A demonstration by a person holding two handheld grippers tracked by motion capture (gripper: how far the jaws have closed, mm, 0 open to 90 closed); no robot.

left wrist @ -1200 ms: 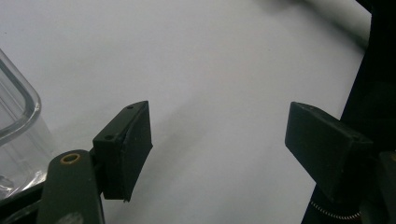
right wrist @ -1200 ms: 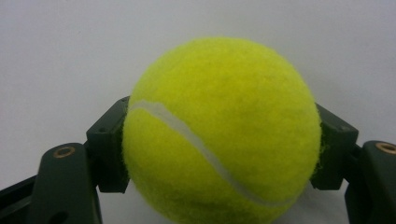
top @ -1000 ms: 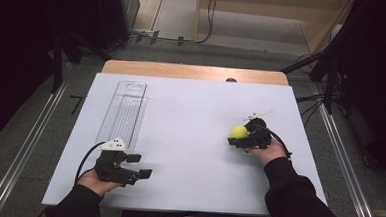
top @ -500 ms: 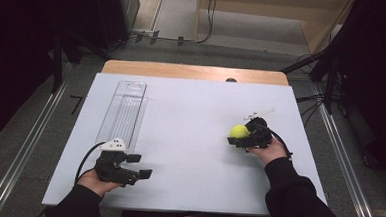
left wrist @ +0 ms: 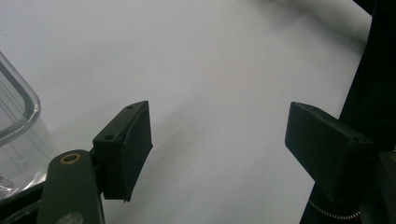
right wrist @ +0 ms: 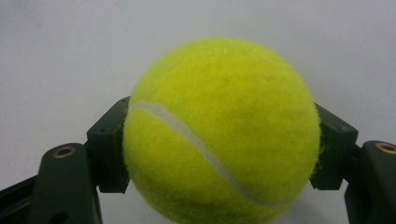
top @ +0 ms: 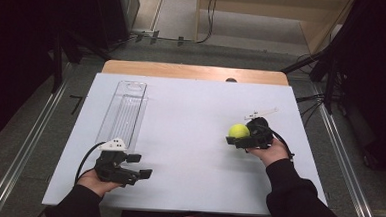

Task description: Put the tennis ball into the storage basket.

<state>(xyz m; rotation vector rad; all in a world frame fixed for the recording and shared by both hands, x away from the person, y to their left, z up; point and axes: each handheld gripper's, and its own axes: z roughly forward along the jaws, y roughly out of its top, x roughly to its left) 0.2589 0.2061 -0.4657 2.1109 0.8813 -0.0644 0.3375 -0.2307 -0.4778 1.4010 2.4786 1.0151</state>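
While the left hand-held gripper [top: 139, 167] rests low at the near left of the white surface [top: 189, 138] with its jaws spread wide and nothing between them, the right hand-held gripper [top: 234, 138] farther out on the right side is clenched on a yellow tennis ball [top: 239, 131], pads pressing both its flanks. Beyond the left one lies a clear plastic tray [top: 124, 114], reaching toward the far edge.

A fuzzy felt tennis ball [right wrist: 219, 130], a glossy clear plastic tray [top: 124, 116], a matt white tabletop [top: 189, 133].
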